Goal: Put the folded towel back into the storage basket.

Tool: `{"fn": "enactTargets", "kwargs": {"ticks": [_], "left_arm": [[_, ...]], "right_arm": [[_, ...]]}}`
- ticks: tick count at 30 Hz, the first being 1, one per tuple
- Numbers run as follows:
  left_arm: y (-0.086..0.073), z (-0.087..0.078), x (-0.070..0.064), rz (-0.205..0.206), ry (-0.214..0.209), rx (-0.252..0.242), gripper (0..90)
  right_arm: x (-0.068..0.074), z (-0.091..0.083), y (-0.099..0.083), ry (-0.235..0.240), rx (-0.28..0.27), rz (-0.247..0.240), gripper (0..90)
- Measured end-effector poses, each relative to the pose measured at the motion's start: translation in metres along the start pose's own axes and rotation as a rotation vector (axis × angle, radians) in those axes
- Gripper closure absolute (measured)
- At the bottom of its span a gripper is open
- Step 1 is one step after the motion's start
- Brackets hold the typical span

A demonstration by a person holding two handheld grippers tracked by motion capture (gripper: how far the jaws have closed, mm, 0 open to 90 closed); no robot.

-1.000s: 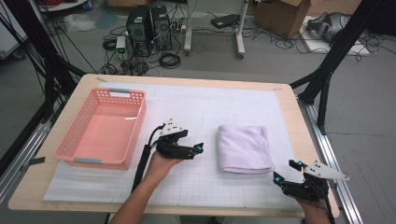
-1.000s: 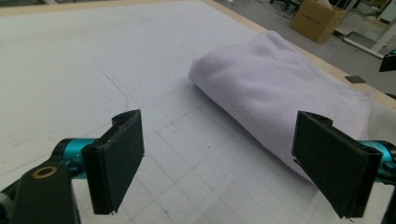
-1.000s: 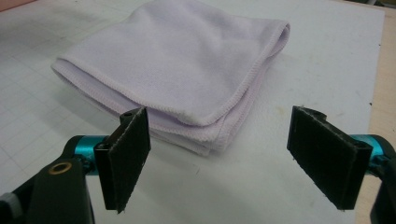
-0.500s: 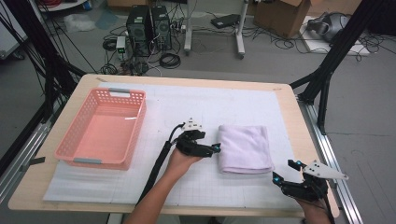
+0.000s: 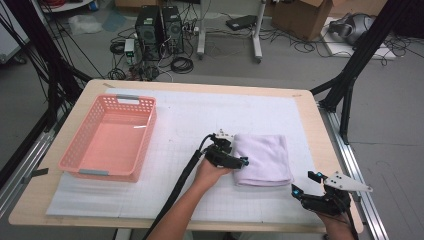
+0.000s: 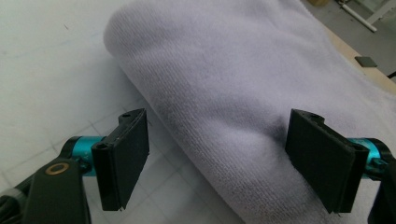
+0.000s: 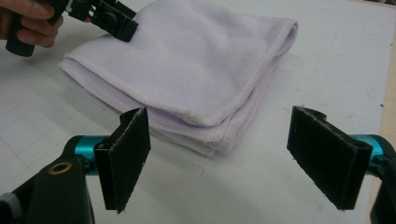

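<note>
Left gripper view: left gripper [image 6: 217,161] is held wide open, its jaws set astride the folded edge of the lilac towel [image 6: 243,88].
Right gripper [image 7: 219,158]: spread open, nothing held, near the towel's corner.
Towel place: laid folded on the white mat [image 5: 185,115], right of the pink basket [image 5: 80,165].
Step judged: reach finished, grasp not yet made.
Next move: jaws to be closed on the fold.

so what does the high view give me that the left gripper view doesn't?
High view alone: the pink basket at the table's left, the right tool open at the near right corner, apart from the towel, plus the floor clutter beyond. Left gripper view alone: close up, the towel's folded edge sits between the open jaws of the left tool, one jaw over the mat, the other over the towel. Shared: towel, left tool, gridded mat.
</note>
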State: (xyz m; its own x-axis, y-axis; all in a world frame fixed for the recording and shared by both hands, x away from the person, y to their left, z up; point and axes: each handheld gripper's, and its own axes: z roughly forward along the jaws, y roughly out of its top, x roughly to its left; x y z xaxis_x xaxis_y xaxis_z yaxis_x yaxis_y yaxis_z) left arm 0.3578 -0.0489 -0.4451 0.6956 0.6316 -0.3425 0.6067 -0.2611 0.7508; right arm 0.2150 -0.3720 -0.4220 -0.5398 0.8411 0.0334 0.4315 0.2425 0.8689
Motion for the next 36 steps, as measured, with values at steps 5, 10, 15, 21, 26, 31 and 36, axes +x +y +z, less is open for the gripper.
{"fn": "enactTargets", "kwargs": {"ticks": [5,10,15,21,26,31,36], "left_arm": [[-0.001,0.007,-0.003,-0.002,-0.002,0.024,21.5],[-0.001,0.008,-0.006,0.018,0.021,0.031,25.4],[-0.003,0.011,-0.012,0.038,-0.006,0.022,46.7],[-0.003,0.007,-0.010,0.047,-0.037,-0.005,68.0],[-0.005,0.003,-0.004,0.048,-0.069,-0.043,72.6],[-0.008,-0.005,-0.001,0.052,-0.098,-0.091,73.6],[-0.011,-0.017,0.006,0.058,-0.110,-0.122,73.8]], "right_arm": [[0.000,0.001,0.000,0.002,0.004,-0.001,20.2],[0.002,0.002,0.000,0.004,0.007,-0.001,20.2],[0.002,0.004,0.001,0.006,0.007,-0.005,20.2],[0.001,0.006,0.000,0.012,0.015,0.003,20.2],[0.002,0.005,0.000,0.011,0.009,0.004,20.2],[0.001,0.005,0.000,0.014,0.014,0.010,20.2],[0.002,0.005,0.001,0.017,0.010,0.009,20.2]]}}
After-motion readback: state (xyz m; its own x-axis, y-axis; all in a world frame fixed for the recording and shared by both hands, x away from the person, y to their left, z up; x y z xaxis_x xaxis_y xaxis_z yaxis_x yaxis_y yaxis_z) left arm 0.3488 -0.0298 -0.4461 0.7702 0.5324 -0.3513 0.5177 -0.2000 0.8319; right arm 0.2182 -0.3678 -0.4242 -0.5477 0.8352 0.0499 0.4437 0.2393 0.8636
